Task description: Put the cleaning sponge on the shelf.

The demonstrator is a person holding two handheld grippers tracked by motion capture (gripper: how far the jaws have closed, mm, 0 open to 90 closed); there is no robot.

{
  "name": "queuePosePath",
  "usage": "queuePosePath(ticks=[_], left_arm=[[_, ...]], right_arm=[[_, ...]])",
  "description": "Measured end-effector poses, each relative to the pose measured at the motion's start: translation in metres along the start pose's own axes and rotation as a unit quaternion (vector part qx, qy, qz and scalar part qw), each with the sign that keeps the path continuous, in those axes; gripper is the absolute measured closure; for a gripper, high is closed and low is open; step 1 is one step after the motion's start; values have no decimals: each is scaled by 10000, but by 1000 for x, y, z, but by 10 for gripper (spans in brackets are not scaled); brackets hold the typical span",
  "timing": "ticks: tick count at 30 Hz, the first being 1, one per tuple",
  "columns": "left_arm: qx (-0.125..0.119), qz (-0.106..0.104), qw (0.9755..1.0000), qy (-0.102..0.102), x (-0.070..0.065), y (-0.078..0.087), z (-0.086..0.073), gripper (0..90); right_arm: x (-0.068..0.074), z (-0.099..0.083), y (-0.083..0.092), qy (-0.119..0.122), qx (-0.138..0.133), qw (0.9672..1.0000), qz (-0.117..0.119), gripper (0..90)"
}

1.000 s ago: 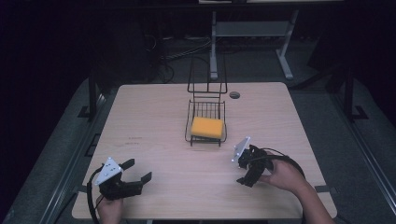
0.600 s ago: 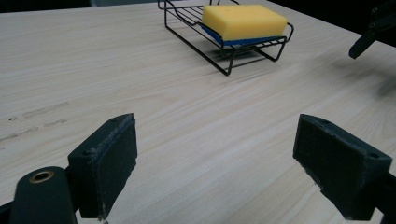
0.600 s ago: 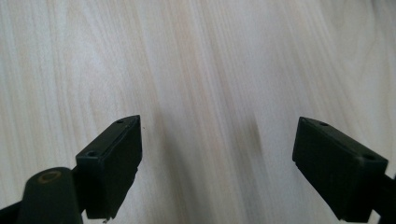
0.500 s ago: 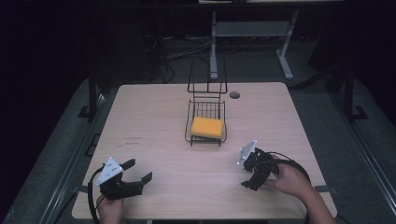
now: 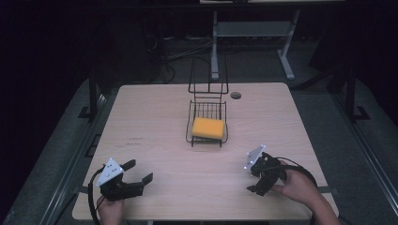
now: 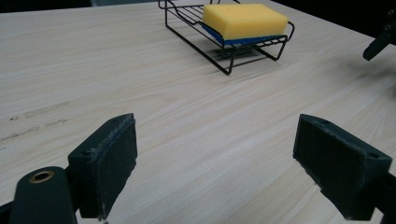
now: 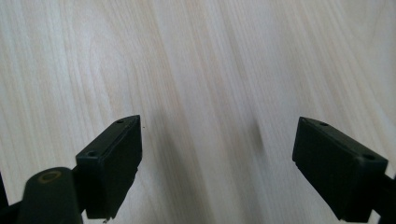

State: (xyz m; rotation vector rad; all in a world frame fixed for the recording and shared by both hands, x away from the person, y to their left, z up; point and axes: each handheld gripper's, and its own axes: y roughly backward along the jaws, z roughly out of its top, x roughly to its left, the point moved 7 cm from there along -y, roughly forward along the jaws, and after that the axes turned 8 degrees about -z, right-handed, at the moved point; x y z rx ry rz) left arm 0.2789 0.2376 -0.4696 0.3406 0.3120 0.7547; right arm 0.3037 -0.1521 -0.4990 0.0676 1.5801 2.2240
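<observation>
A yellow sponge point(image 5: 208, 127) with a blue underside lies in a low black wire rack point(image 5: 191, 123) at the table's middle. My left gripper point(image 5: 139, 172) rests near the front left edge, open, with nothing between its pads. In the left gripper view the left gripper point(image 6: 215, 154) points across bare wood at the sponge point(image 6: 245, 21) in the rack point(image 6: 224, 58). My right gripper point(image 5: 254, 180) is at the front right, tilted down toward the tabletop, open and empty. In the right gripper view the right gripper point(image 7: 217, 158) hangs over plain wood grain.
The wooden table point(image 5: 155, 122) has a round cable hole point(image 5: 235, 95) behind the rack, whose tall wire back point(image 5: 208, 75) rises at the far side. A jaw of the right gripper point(image 6: 379, 39) shows at the left gripper view's top right. Dark floor and a desk frame lie beyond.
My right gripper has drawn back toward the near right edge, away from the rack, and tipped further down. The left gripper and the sponge have stayed put.
</observation>
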Motion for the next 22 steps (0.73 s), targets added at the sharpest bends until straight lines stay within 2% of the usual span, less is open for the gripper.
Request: queuePosePath(ticks=[22], left_arm=[[23,23,10000,-7,1,0,-1,130]], right_arm=[[14,-18,6,-135,-168,9997,-135,157]])
